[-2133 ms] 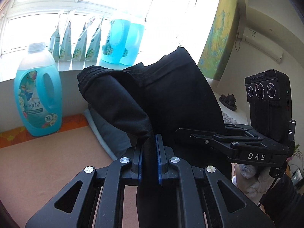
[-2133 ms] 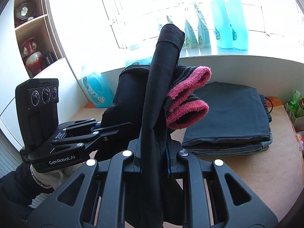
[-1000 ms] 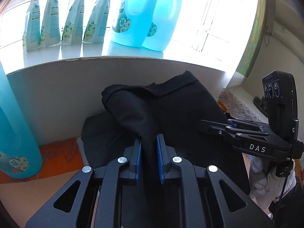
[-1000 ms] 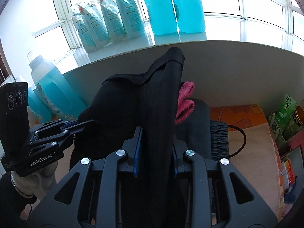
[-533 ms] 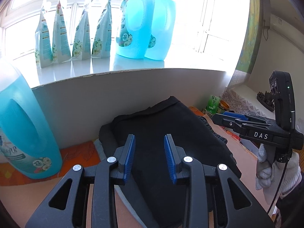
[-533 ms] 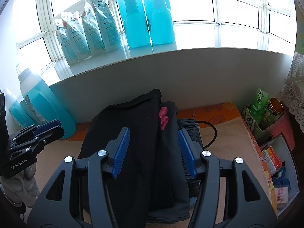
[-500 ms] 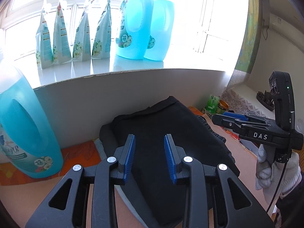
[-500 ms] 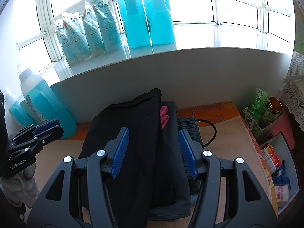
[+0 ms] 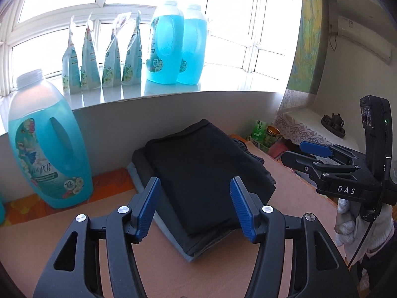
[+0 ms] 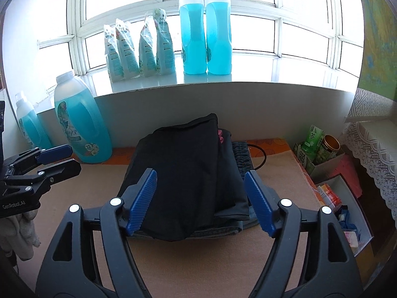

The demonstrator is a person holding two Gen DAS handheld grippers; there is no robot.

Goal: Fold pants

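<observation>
Bright window (image 10: 211,7) behind a white sill (image 10: 248,74); tan table top (image 10: 198,260) below the sill.
On the sill: four refill pouches (image 10: 139,49), two blue detergent bottles (image 10: 206,32) just beside them.
Under the sill, left of the pants: large blue jug (image 9: 47,149) standing on the table, a smaller one (image 10: 29,129) beyond it in the right wrist view.
Black pants (image 10: 183,181) folded flat, topmost on a stack of folded clothes (image 9: 173,228) on the table, close under the sill. Bit of pink lining (image 10: 219,135) showing at the far right edge of the pants.
Right of the pants: tea carton (image 10: 313,134), round tin (image 10: 331,146), open boxes of small goods (image 10: 337,198).
Left gripper (image 9: 196,211) released, jaws just been opening, nothing between the blue pads, held short of the pants.
Right gripper (image 10: 201,203) likewise released, jaws just been opening, wide apart, no cloth pinched, near edge of the pants seen between the pads.
White-gloved hand (image 9: 354,226) on the right gripper's handle, right of the pants.
</observation>
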